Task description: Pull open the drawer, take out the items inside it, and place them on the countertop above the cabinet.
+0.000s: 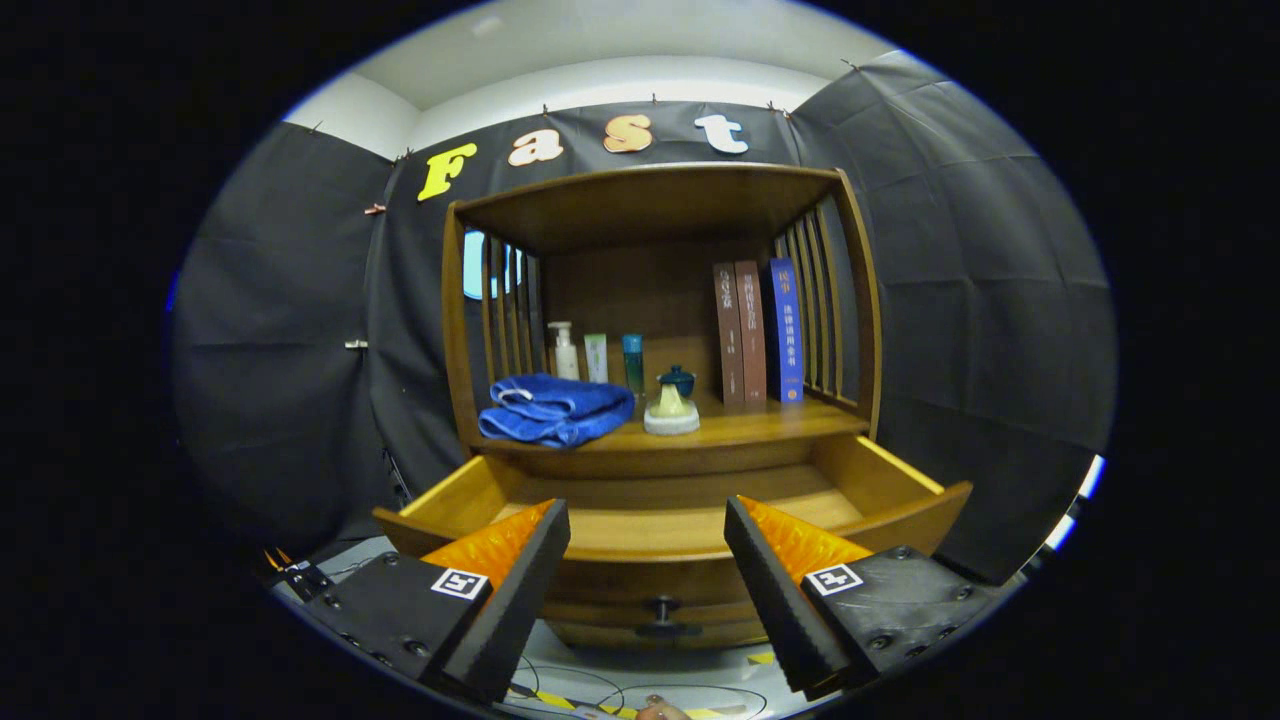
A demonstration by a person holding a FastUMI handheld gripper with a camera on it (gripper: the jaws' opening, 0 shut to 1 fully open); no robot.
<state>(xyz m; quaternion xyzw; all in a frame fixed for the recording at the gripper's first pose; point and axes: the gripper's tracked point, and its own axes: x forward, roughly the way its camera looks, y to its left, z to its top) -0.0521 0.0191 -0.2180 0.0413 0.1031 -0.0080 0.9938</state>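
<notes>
Gripper (647,560) — screwed housings, square tags, serrated pads.

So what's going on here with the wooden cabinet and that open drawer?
A person is holding a two-fingered claw, open and gripping nothing, pointed at a wooden cabinet. Its drawer is pulled open just ahead of the fingers, and what shows of its inside looks bare. On the countertop above sit a folded blue towel and a small teapot, with bottles and books behind.

wooden drawer (905,505) pulled open; towel (555,408) on countertop (760,425).
</notes>
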